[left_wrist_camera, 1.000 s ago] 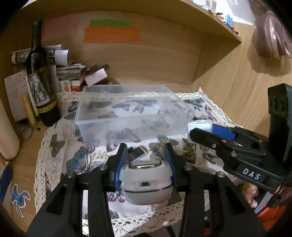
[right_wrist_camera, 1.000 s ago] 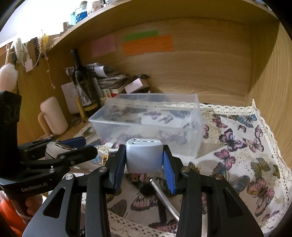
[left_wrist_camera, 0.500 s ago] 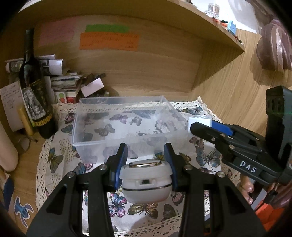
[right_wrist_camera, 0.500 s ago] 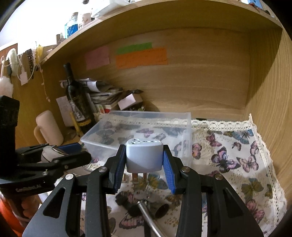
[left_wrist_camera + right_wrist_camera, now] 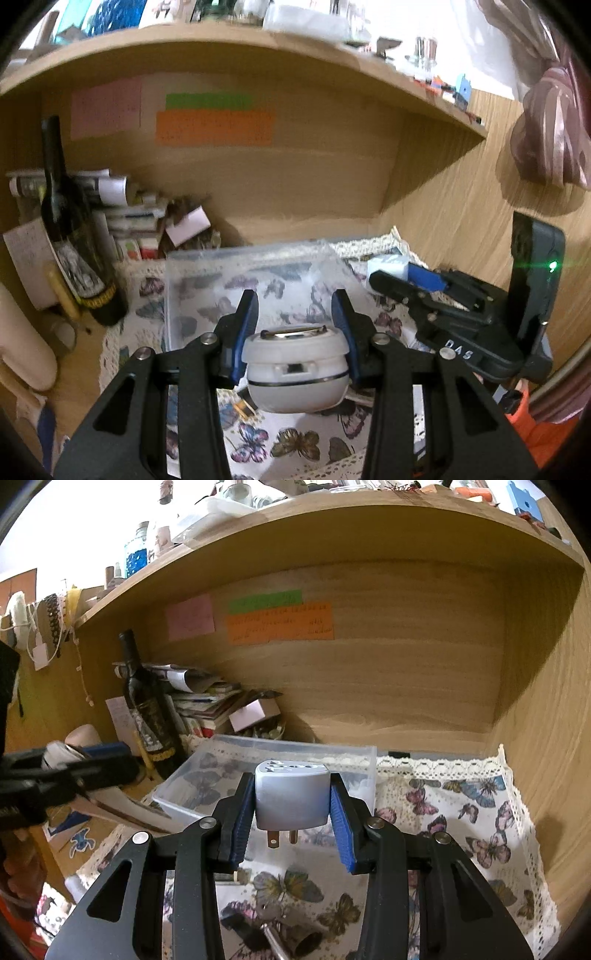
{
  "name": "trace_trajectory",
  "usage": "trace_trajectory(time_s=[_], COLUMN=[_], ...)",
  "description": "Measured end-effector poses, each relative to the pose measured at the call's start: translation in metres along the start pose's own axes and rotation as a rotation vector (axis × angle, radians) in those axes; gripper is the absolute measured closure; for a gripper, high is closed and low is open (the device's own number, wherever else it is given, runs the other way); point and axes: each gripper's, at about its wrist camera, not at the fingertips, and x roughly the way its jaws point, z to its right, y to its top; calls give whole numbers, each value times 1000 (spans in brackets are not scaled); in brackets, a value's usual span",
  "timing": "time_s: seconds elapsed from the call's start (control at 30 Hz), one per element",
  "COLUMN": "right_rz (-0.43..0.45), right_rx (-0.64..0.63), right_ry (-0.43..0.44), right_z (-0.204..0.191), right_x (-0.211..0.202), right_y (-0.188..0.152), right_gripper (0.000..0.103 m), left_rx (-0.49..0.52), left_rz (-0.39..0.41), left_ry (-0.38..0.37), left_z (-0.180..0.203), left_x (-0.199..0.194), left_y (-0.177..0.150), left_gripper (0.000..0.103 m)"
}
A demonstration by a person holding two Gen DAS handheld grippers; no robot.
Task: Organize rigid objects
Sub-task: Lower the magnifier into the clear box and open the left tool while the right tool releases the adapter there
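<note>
My left gripper (image 5: 294, 325) is shut on a round white case (image 5: 295, 369) and holds it above the butterfly cloth, in front of the clear plastic bin (image 5: 255, 280). My right gripper (image 5: 292, 805) is shut on a grey plug adapter (image 5: 292, 797), prongs pointing down, held above the cloth in front of the same bin (image 5: 273, 768). The right gripper also shows in the left wrist view (image 5: 391, 275), to the right of the bin. The left gripper shows at the left edge of the right wrist view (image 5: 99, 760). The bin looks empty.
A dark wine bottle (image 5: 147, 709) and a stack of papers (image 5: 207, 701) stand at the back left. A metal tool with a dark handle (image 5: 273, 930) lies on the cloth (image 5: 461, 812) below the right gripper. Wooden walls close the back and right; a shelf hangs overhead.
Both grippers have risen with their objects still held, so the bin and cloth sit lower in both views.
</note>
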Motion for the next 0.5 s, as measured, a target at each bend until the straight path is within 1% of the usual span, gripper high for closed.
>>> trace_trajectory(time_s=[0.1, 0.23, 0.33, 0.5], right_rz=[-3, -27, -54, -115], right_rx=[-5, -6, -19, -51], right_ry=[-4, -8, -16, -33], right_z=[1, 1, 1, 3], right_x=[7, 22, 37, 66], right_y=[5, 8, 9, 9], right_gripper=[67, 67, 67, 67], left_rx=[2, -7, -21, -44], left_rz=[23, 38, 33, 2], left_ry=[14, 43, 52, 102], left_z=[-4, -14, -26, -48], left_x=[0, 9, 24, 55], left_y=[9, 18, 21, 20], left_gripper=[62, 62, 62, 62])
